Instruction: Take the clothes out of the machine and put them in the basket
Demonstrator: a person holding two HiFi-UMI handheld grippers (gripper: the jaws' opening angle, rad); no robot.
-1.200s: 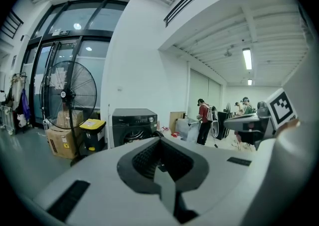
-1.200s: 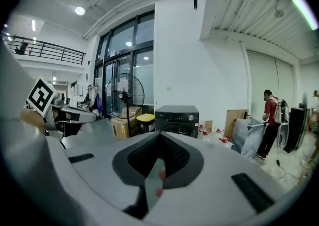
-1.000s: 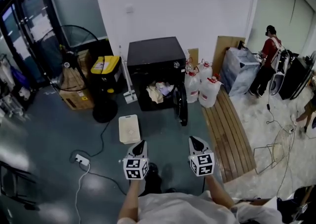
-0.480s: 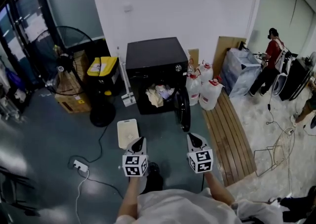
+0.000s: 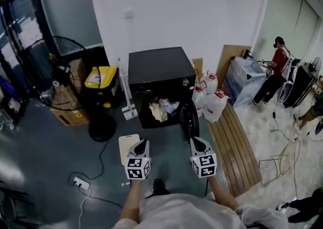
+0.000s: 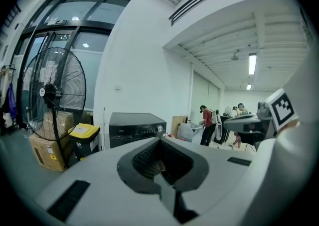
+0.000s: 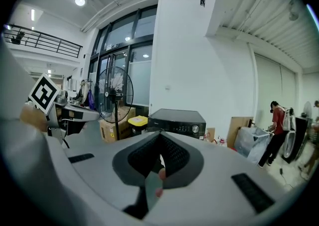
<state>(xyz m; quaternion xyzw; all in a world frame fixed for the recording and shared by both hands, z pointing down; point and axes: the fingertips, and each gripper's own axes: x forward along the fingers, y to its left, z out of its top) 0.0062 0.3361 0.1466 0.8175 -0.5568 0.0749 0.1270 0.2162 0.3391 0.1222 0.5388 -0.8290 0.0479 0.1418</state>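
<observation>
Crumpled pale clothes [image 5: 162, 107] sit in the open black machine [image 5: 156, 69], well ahead and midway between the left gripper [image 5: 143, 145] and right gripper [image 5: 196, 142], both closed and empty.

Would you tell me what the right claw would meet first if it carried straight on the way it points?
Most likely the open door of the black machine, which hangs just ahead of the right claw; depth is hard to judge.
</observation>
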